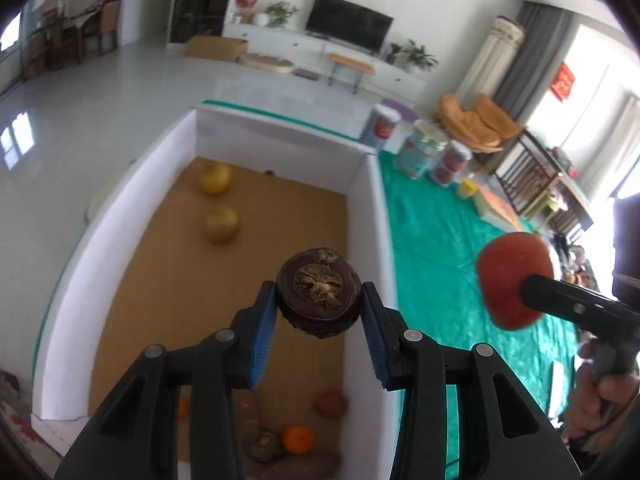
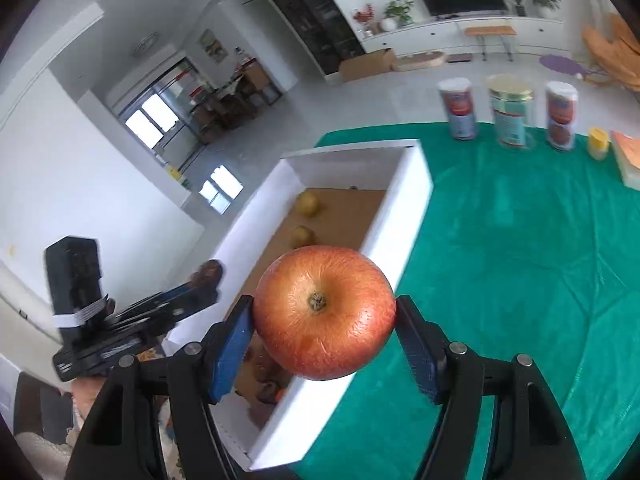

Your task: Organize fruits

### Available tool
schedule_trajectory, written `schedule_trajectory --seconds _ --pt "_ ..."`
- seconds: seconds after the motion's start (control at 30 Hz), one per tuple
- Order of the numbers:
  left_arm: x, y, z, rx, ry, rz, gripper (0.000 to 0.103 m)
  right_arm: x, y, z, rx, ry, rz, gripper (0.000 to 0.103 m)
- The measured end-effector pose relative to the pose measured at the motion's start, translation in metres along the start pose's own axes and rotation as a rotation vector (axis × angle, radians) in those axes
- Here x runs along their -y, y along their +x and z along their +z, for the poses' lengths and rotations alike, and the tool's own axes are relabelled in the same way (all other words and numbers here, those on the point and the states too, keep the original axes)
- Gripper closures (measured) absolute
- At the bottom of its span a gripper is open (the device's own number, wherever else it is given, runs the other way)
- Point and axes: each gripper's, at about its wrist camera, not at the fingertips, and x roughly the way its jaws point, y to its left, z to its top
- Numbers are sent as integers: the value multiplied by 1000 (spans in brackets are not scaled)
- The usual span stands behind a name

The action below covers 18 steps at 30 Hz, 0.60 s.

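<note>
My left gripper (image 1: 319,300) is shut on a dark brown mangosteen (image 1: 319,298) and holds it in the air over the white box (image 1: 368,216). My right gripper (image 2: 324,314) is shut on a red apple (image 2: 324,312), lifted beside the box's right wall (image 2: 400,216). The same apple (image 1: 514,278) shows at the right of the left wrist view. On the box's brown floor lie two yellow pears (image 1: 216,178) (image 1: 222,225) at the far end. An orange (image 1: 297,439) and brownish fruits (image 1: 330,403) lie at the near end.
A green cloth (image 2: 520,260) covers the table right of the box. Three cans (image 2: 512,112), a small yellow container (image 2: 598,142) and an orange-topped block (image 2: 628,156) stand along its far edge. A person's hand (image 1: 600,404) grips the right gripper's handle.
</note>
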Motion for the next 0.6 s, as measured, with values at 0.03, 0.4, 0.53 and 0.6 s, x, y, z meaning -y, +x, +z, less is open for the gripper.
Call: schedule_trajectory --seconds 0.03,0.4,0.53,0.6 --pt "-16 18 2 -34 -27 39 61 -17 21 5 -27 -37 -5 33" --pt "-109 129 -24 -362 -339 59 57 -56 197 -11 -345 -295 -287 33" --pt "-104 131 -23 -342 -349 67 39 -55 206 -10 -322 -311 -319 31" --pt "-96 124 -22 -308 -328 72 34 -53 190 -1 -263 -282 -307 19"
